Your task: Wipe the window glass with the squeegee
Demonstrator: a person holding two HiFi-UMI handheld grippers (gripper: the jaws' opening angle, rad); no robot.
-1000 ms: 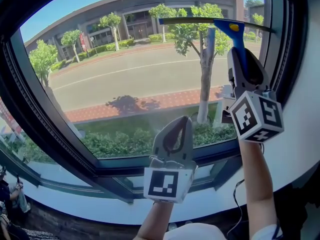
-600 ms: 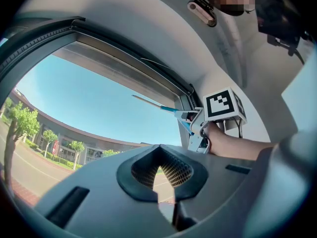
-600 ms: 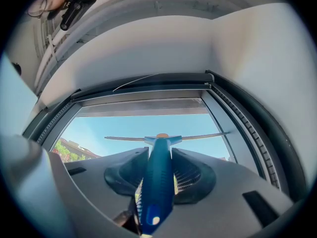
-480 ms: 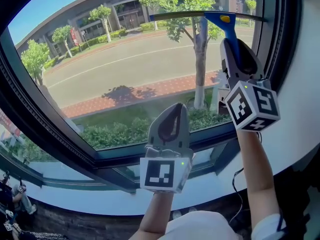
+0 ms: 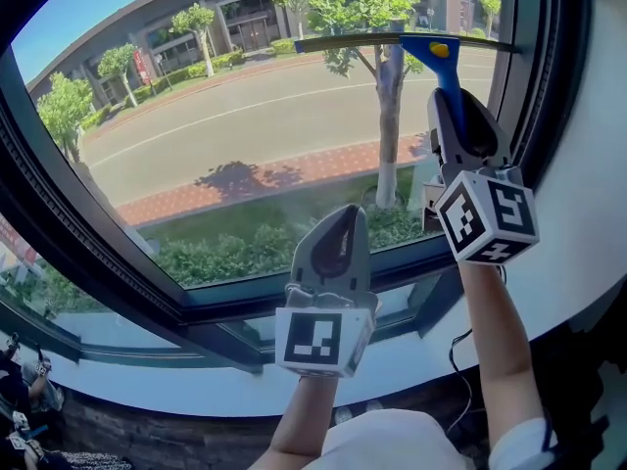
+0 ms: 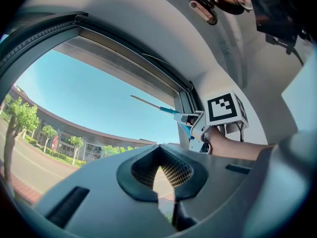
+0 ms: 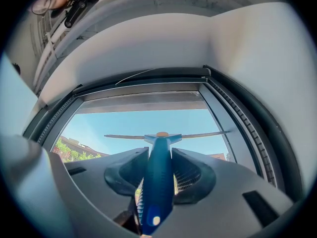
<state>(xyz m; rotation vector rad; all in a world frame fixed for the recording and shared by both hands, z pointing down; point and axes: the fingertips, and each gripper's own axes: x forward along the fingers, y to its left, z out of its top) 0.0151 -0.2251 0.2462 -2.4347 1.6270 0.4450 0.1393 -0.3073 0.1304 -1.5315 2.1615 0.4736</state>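
1. Head view, right side: the right gripper [image 5: 448, 101] is raised high against the window glass [image 5: 245, 135], close to the right upright of the window frame [image 5: 529, 96], and carries the squeegee [image 5: 443, 62] by its blue handle.
2. Right gripper view: both jaws are pressed onto the handle, one on each side. The handle runs straight out along the jaws' own line, and the blade [image 7: 168, 135] crosses it beyond the fingertips like the bar of a T.
3. Head view, blade: its long axis lies level across the top of the pane and reaches further to the left of the handle than to the right. Most of the glass lies below it.
4. Left gripper view: the left gripper [image 6: 159, 157] has its jaws brought together with nothing between them. The squeegee shows up and to its right, well apart.
5. Judgement: with the blade level and the handle pointing down toward the person, the stroke most likely falls to the right gripper as a straight downward pull. Whether the rubber edge touches the glass cannot be told
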